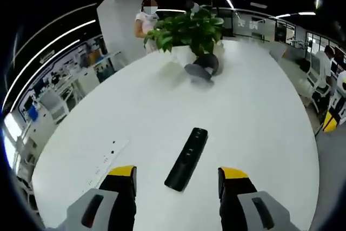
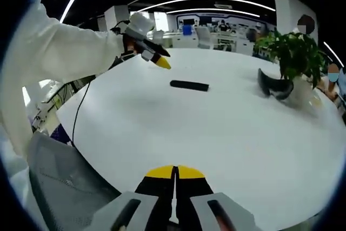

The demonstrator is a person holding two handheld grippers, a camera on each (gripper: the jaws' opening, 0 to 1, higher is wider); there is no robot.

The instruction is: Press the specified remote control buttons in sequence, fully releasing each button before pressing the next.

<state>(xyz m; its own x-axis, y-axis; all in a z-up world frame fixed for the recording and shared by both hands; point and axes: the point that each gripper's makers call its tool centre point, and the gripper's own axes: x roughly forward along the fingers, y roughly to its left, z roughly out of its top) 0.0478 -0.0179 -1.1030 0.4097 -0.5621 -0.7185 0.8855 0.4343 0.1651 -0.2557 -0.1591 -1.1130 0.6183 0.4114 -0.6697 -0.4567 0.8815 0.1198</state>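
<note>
Left gripper view: the left tongs [image 1: 177, 179] rise from the bottom edge, yellow-tipped, their jaws spread wide and holding nothing.
Sheet: a white strip [image 1: 105, 165] with small dark marks lies flat on the surface just left of the left jaw; the marks are too small to read.
Remote: a slim black remote [image 1: 187, 158] lies flat on the white surface [image 1: 259, 123], just ahead of the gap between the jaws.
Long axis: the remote runs from its near end between the jaw tips away and slightly to the right, close to in line with the tongs.
Writing: no brand or button label on the remote can be read.
Plant: a leafy green plant [image 1: 190, 30] stands at the far side, with a dark curved object [image 1: 204, 66] at its foot, well apart from the remote.
Right gripper view: the left tongs [image 2: 160, 61] hang above the surface at upper left, held by a white-sleeved arm [image 2: 59, 52], with the remote [image 2: 189, 85] just beyond their yellow tip.
Right tongs: the right tongs [image 2: 175, 172] are pressed together, empty, at the near edge, well apart from the remote.
Nearer hand: the left, by a wide margin; I judge the first press falls to it.
</note>
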